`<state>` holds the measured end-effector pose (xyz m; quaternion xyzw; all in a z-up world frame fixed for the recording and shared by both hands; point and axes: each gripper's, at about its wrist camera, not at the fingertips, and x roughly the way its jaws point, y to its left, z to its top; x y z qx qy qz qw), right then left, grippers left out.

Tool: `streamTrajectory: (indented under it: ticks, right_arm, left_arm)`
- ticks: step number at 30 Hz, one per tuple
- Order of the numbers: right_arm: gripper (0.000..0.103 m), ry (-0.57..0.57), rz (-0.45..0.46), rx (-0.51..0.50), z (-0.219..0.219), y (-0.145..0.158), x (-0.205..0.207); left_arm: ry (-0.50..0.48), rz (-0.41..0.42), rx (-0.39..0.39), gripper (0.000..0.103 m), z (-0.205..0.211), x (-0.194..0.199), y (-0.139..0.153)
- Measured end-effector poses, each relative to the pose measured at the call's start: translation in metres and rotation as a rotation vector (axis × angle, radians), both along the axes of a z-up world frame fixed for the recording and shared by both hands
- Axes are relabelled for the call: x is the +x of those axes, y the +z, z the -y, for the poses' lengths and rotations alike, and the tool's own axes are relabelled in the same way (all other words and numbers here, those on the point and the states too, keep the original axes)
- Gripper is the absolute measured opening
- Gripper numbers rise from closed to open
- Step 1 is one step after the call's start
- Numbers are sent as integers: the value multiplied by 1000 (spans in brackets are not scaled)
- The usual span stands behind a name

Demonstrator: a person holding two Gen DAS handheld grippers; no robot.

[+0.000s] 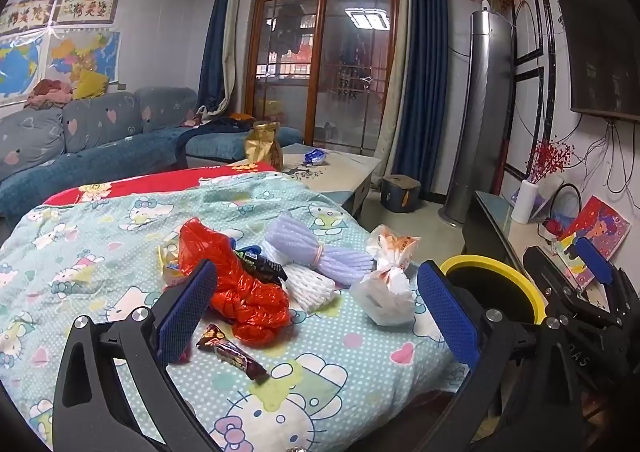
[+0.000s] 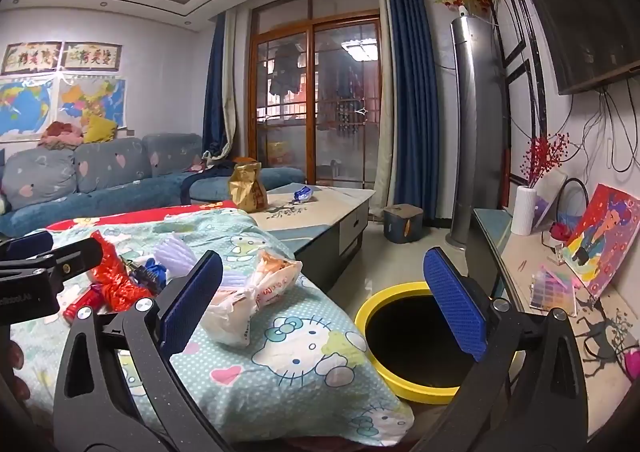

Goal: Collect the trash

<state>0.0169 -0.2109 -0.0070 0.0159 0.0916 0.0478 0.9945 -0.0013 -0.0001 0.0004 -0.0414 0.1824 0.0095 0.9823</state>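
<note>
While both pairs of tongs hang over the blanket (image 1: 100, 244), neither one holds anything. The left tongs (image 1: 318, 308) stand wide open, their blue pads spread to either side of the heap of trash in the middle of the blanket. In that heap a red plastic bag (image 1: 240, 284) lies crumpled, with a dark candy wrapper (image 1: 232, 352) just in front of it and a black snack packet (image 1: 262, 264) against its far side. Beside them sit a lilac foam net (image 1: 316, 248) tied at its waist and a white foam net (image 1: 310, 286) touching it. A knotted white plastic bag (image 1: 390, 280) rests near the blanket's right edge. The right tongs (image 2: 324, 300) are also spread open and empty, with that white plastic bag (image 2: 248, 300) just beyond the left pad. On the floor beside the blanket's edge stands a yellow-rimmed bin (image 2: 384, 368), its dark inside visible, close under the right pad.
</note>
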Motion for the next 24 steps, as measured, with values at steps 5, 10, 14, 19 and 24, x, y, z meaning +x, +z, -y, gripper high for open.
streamTrajectory:
  ticks: [5,10,14,19,24]
  right_arm:
    - [93,-1,10,1,0,1,-1]
    - [93,-1,7,-1,0,0,-1]
    - [93,0,6,-3,-1,-1,-2]
    - [93,-1,10,-1,3,4,-4]
    - [93,-5,11,0,4,3,-2]
  left_arm:
    - [1,-3,1,97,0,0,0]
    - [-1,-2,0,97,0,0,0]
    - [-3,-3,1,97,1,1,0]
    - [-3,-2,3,97,8,2,4]
    - [-4,-1,3,97,10,1,5]
